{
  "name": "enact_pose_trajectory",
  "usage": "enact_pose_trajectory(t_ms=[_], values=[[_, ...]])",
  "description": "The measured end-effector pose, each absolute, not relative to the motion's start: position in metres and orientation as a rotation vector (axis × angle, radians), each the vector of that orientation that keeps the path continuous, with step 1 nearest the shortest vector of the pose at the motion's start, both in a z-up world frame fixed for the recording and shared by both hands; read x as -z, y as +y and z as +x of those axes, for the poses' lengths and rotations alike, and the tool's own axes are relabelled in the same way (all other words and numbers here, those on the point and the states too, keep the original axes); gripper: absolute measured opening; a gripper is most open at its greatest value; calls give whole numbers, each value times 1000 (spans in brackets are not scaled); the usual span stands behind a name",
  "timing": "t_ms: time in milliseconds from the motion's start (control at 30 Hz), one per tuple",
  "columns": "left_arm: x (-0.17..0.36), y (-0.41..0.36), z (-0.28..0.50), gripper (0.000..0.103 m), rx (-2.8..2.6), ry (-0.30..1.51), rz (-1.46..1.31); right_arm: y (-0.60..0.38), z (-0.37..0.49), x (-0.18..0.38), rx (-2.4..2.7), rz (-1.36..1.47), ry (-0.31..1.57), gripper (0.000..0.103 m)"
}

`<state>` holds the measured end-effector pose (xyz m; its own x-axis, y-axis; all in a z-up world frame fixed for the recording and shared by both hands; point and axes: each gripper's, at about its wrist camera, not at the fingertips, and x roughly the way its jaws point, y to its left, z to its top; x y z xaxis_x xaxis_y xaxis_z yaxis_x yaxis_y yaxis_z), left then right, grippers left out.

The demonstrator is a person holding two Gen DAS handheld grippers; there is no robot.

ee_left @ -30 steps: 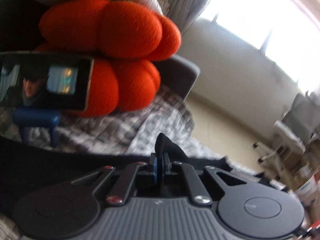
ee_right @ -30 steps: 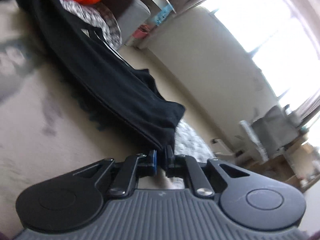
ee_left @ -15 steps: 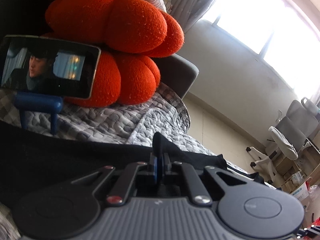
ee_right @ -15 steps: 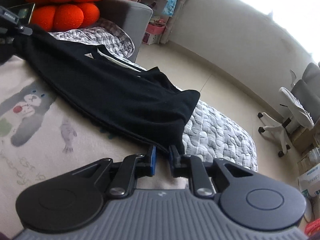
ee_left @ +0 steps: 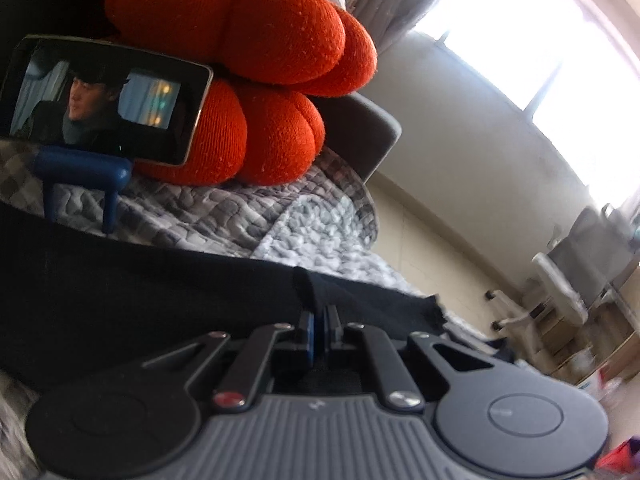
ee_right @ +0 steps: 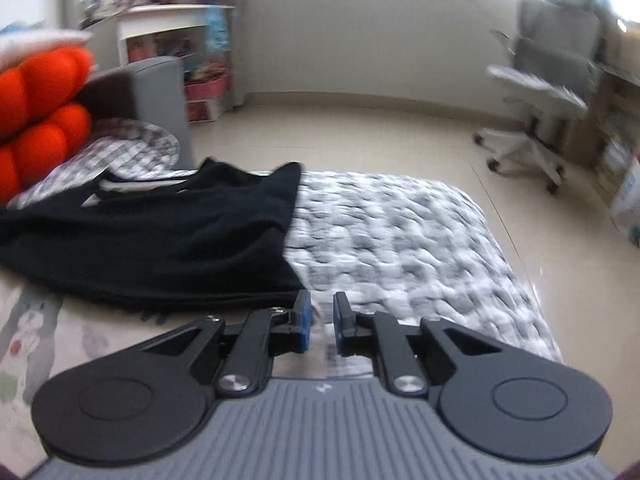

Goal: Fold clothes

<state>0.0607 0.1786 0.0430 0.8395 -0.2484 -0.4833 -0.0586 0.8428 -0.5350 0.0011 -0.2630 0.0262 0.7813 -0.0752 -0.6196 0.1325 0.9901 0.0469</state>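
Pinching a fold of the black garment (ee_left: 160,300), left claw (ee_left: 319,328) clamped tight, right claw (ee_right: 321,322) closing, empty.

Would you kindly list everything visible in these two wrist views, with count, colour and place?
black garment: one, black, spread on the bed, one fold pinched by the left gripper.
quilt: one, grey and white, covering the bed.
printed blanket: one, pale with cartoon figures, beside the garment.
cushion: one, orange, lobed, at the head of the bed.
phone: one, dark, screen lit, on a blue stand.
office chair: one, grey and white, on the floor.
white shelf: one, by the wall.
left gripper: black, blue pads, shut on the garment.
right gripper: black, blue pads, jaws closing, nothing between them.
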Motion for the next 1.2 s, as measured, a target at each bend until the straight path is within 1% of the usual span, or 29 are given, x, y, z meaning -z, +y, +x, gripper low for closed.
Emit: enact_pose_trajectory(t_ms=[100,133,200,267,300,333,567,700,733,767,800,833,900,1033,1133,1167,1200], values=[[-52,178,58,4,127,559,-597,-276,2,-26,162,178,676,14],[-53,178,58,4,128,564,-592,-277,-1,-27,166,183,673,21],[-47,179,64,4,102,594,-560,-275,-4,-32,140,171,659,25],[-36,182,68,4,83,625,-558,-266,-5,-37,70,140,637,49],[-31,185,69,4,79,635,-570,-259,-4,-39,33,115,630,52],[-28,186,69,4,78,640,-582,-254,-2,-41,10,96,626,53],[-31,184,68,4,98,613,-587,-254,50,-44,-3,110,651,53],[-34,181,69,4,98,610,-569,-268,94,-39,2,222,680,52],[-34,181,68,4,97,611,-565,-273,105,-37,7,258,696,43],[-34,181,68,4,98,612,-563,-274,112,-33,1,264,715,21],[-33,181,67,4,97,615,-562,-275,119,-30,-5,271,733,9],[-33,181,66,4,97,618,-565,-277,125,-27,-11,274,750,8],[-36,185,60,4,108,624,-599,-273,124,-34,-33,201,715,7],[-52,189,47,4,158,559,-681,-269,117,-49,-73,63,620,6],[-46,180,59,4,140,609,-640,-269,130,-27,-33,-17,715,6],[-40,178,63,4,129,635,-628,-270,125,-25,-32,-26,699,11],[-35,177,64,4,124,653,-619,-273,118,-29,-23,-16,680,20]])
